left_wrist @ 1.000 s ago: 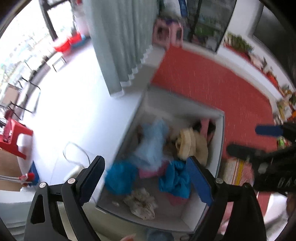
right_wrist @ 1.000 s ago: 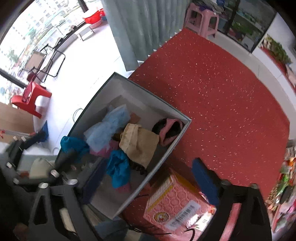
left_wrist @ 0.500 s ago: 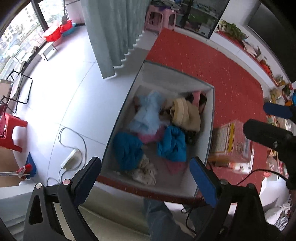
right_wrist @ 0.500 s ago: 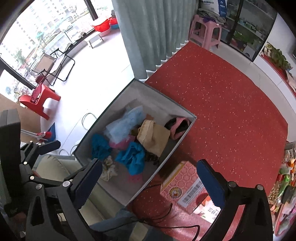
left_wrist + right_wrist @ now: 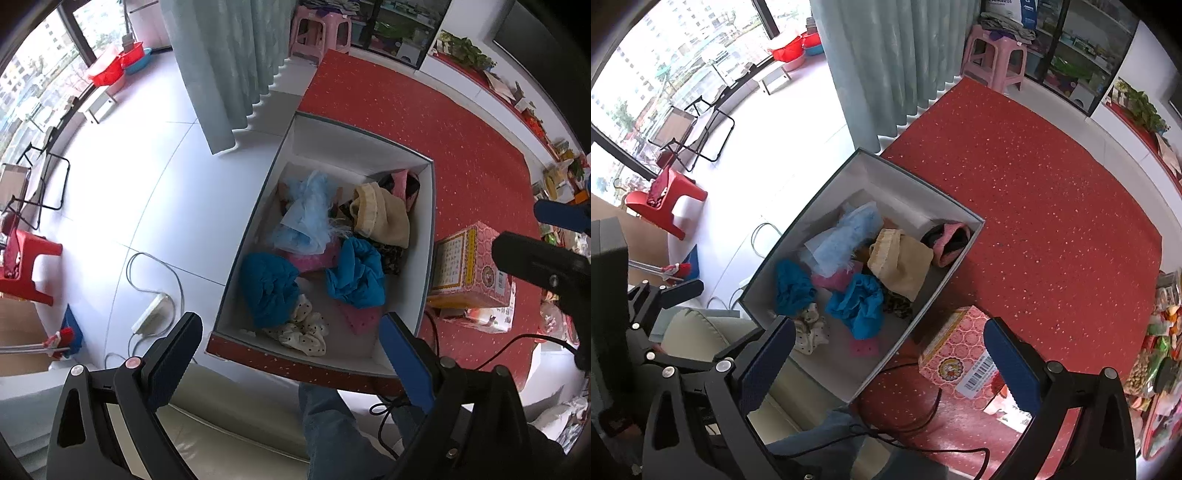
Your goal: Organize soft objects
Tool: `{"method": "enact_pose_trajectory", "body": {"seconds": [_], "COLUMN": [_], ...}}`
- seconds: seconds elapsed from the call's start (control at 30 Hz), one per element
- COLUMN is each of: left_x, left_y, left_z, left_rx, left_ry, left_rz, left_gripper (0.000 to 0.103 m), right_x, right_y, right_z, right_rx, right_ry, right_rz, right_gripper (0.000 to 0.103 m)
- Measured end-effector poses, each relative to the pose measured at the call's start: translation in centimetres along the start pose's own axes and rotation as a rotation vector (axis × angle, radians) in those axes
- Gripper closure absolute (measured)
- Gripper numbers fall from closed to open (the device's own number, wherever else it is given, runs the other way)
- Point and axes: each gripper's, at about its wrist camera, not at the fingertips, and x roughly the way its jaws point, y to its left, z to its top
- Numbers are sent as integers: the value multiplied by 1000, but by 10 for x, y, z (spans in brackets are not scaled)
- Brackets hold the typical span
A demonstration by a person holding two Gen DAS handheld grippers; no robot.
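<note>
Box (image 5: 430, 206) on the floor holds jumbled cloths, possibly socks. Left gripper (image 5: 291, 350) and right gripper (image 5: 888, 356) hover above, fingers spread, empty.

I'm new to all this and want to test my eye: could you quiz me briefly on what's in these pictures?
1. True or false: the left gripper holds a cloth.
2. Which lies nearest the box's open front edge: A) the beige cloth, B) the spotted cloth, C) the pale blue cloth?
3. Fill in: the pink carton stands on the red ____.

Key: 1 false, both grippers hang above the box with jaws open and empty, the right gripper too. 2 B. 3 carpet.
</note>
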Motion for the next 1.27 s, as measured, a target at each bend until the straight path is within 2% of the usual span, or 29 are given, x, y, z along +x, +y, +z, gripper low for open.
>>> {"method": "enact_pose_trajectory", "body": {"seconds": [0.3, 0.7, 0.93, 1.17, 1.27], "left_x": [0, 8, 12, 24, 21], "left_y": [-2, 3, 2, 1, 2], "left_z": [-2, -1, 0, -2, -2], "left_rx": [28, 11, 43, 44, 38], "left_ry": [15, 40, 39, 72, 42], "left_rz": [-6, -16, -23, -46, -39], "left_gripper": [6, 6, 6, 6, 6], "right_x": [0, 1, 0, 9, 10], "right_y": [-1, -3, -2, 2, 4], "right_z": [-3, -6, -7, -5, -4], "right_rx": [35, 51, 68, 64, 50], "right_ry": [10, 19, 11, 42, 49], "right_rz": [16, -12, -25, -43, -48], "right_gripper": [0, 0, 0, 0, 0]}}
